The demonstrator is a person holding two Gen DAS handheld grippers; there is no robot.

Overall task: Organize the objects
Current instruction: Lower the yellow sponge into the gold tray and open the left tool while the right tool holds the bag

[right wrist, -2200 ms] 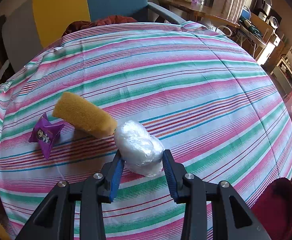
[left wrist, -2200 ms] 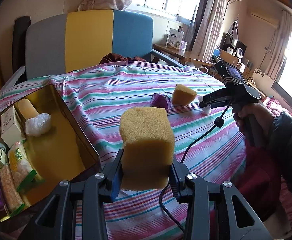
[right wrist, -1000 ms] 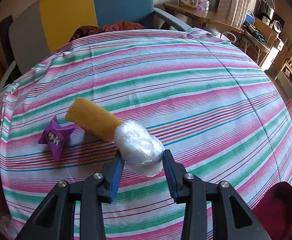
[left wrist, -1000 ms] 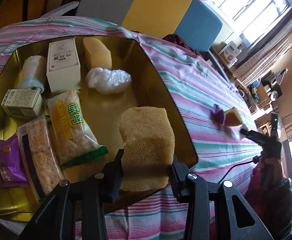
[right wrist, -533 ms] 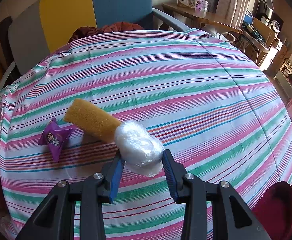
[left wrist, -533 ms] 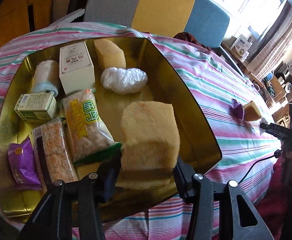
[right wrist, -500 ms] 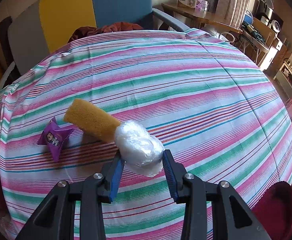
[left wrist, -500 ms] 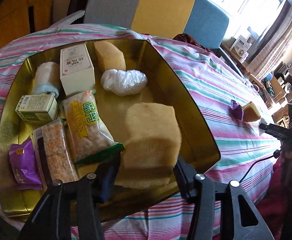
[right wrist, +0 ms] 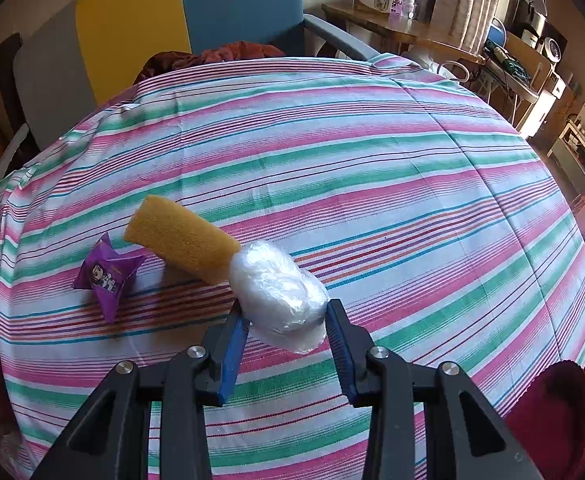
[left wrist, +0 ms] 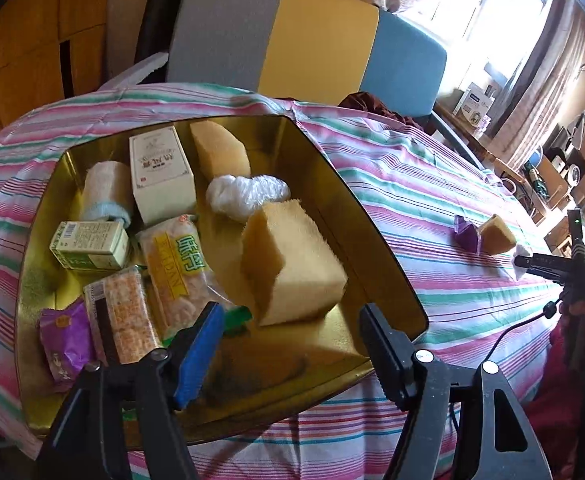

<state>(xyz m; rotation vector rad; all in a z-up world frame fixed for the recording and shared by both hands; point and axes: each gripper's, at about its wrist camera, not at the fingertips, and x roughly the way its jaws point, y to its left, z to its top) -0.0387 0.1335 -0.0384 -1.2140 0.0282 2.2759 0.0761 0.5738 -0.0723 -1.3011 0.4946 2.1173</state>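
A yellow sponge block (left wrist: pixel 292 264) lies tilted inside the gold tin (left wrist: pixel 376 252), just beyond my left gripper (left wrist: pixel 290 322). The jaws are opening and neither pad touches the sponge. In the right wrist view my right gripper (right wrist: pixel 286 320) is shut on a white plastic-wrapped bundle (right wrist: pixel 280 294), held a little above the striped tablecloth (right wrist: pixel 372 168). A second yellow sponge (right wrist: pixel 182 238) and a purple snack packet (right wrist: pixel 108 274) lie on the cloth just to its left.
The tin also holds a white box (left wrist: pixel 160 174), a green carton (left wrist: pixel 90 246), two cracker packs (left wrist: pixel 180 276), a rolled cloth (left wrist: pixel 106 192), another sponge (left wrist: pixel 218 152), a white bundle (left wrist: pixel 248 194) and a purple packet (left wrist: pixel 66 338). A grey, yellow and blue chair (left wrist: pixel 304 36) stands behind the table.
My left gripper carried the sponge over the tin, then spread its jaws; the sponge dropped and tipped onto the tin floor. The right gripper kept still with the bundle.
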